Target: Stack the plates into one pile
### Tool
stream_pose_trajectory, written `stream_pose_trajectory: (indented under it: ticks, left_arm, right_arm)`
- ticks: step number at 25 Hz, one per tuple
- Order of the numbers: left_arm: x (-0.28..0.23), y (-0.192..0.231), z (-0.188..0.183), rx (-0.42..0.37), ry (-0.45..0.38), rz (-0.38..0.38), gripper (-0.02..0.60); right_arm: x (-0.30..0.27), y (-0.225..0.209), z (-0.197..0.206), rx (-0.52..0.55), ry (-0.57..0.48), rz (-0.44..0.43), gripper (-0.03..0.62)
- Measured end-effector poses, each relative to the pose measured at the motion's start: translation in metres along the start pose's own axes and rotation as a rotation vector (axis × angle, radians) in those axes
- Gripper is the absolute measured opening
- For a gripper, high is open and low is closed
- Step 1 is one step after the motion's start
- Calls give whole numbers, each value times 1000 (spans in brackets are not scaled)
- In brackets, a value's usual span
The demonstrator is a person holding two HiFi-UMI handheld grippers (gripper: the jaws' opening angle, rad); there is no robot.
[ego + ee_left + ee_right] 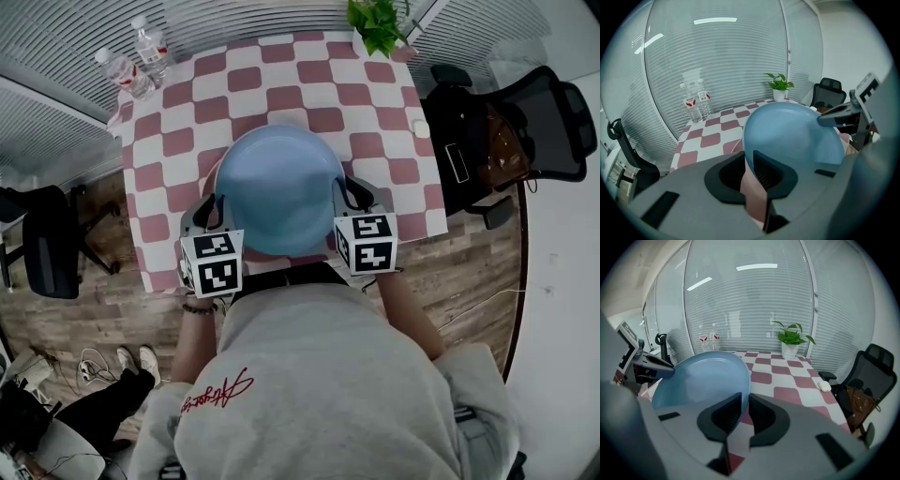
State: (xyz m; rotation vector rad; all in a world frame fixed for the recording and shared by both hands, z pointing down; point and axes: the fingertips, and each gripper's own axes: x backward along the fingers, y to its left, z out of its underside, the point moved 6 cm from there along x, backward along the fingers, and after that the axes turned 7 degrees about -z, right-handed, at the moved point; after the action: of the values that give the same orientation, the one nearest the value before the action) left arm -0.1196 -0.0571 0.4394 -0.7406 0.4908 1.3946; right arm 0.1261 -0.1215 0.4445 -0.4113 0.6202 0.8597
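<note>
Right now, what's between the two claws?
The blue plate, its opposite rims clamped by the left claw and the right claw; the head view shows it.

Pinching the near rim of the blue plate [794, 133] in the left gripper [749, 165]. Facing the right gripper [826, 119], set on the far rim.

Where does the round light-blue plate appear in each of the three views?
Head view: the round light-blue plate is in the centre, over the red-and-white checked table.
Left gripper view: right of centre, its rim between the jaws.
Right gripper view: left of centre, its rim between the jaws.
Shared landmark: the potted green plant at the table's far edge.
</note>
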Motion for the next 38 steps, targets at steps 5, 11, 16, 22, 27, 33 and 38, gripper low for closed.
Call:
stream_pose_trajectory:
  ticks: [5,11,16,22,27,33,38]
  left_arm:
    - [-3,11,10,17,16,-4,63]
    - [-1,27,20,19,39,-16,63]
    - [-5,33,27,23,49,-13,63]
    - [-7,37,34,20,63,-2,63]
    - [-9,38,36,11,74,5,63]
    - [-11,37,43,-5,93,21,68]
    - [-11,34,44,-17,102,31,71]
  right_arm:
    - [-7,12,-1,10,7,-8,55]
    - [-16,28,-1,19,19,-27,55]
    - [-21,36,0,25,31,-32,55]
    - [-25,40,2,34,50,-31,56]
    - [-28,42,6,40,69,-35,57]
    - [-30,44,9,52,96,-37,57]
    - [-31,42,11,65,114,-30,57]
